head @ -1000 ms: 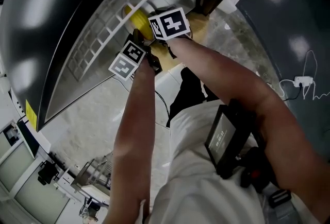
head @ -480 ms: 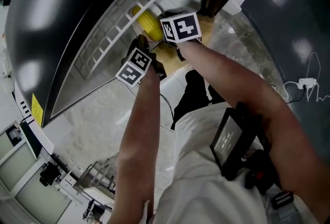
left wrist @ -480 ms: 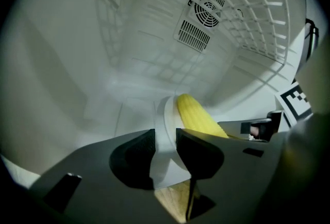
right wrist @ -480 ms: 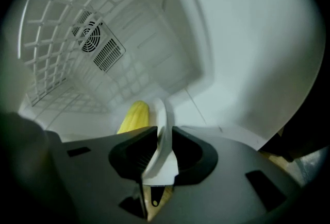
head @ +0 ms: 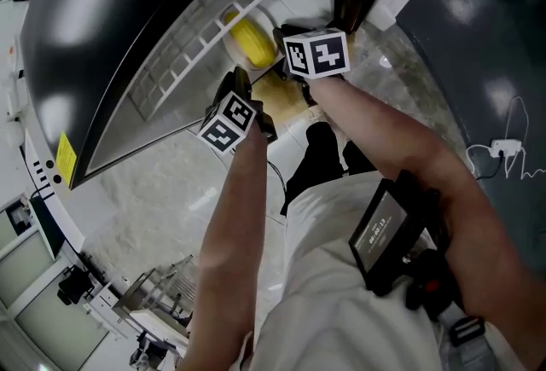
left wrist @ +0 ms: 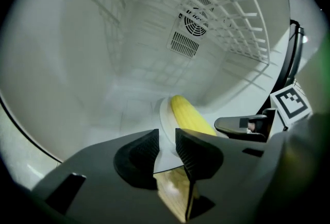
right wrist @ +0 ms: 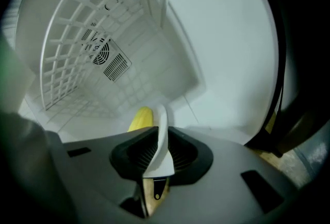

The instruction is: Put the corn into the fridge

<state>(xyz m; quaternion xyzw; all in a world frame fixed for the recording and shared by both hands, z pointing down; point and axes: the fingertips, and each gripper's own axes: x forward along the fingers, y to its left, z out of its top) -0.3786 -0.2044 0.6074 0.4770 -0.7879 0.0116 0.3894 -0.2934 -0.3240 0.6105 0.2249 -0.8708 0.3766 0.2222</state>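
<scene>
Corn, one smooth yellow cob [left wrist: 188,115], lies lengthwise on a round white plate [left wrist: 164,121], inside the open white fridge compartment [left wrist: 77,73]. Whether the plate rests on the compartment floor or is held clear of it cannot be told.

Right gripper [right wrist: 161,148]: its jaws are closed hard on the near rim of the plate, and the white edge stands upright between the ribbed pads. From that gripper's view the cob shows just beyond the clamped rim, on the plate's left half.

Left gripper [left wrist: 166,148]: its jaws are nearly together with only a narrow slit between them, and nothing is held in that slit. It sits just short of the plate's near edge, not touching it. The plate rim and the cob's near end show through the gap.

From the left gripper view, the right gripper's dark jaw and marker cube stand at the plate's right side.

White wire shelf [left wrist: 227,6] runs above the plate. A round fan grille with a slotted vent [left wrist: 192,24] is set in the back wall, well behind the plate.

Head view: both forearms reach toward the plate, and the cob shows beside the right gripper's marker cube. A strip of pale wooden flooring [head: 281,92] lies below the plate, between the two grippers.
</scene>
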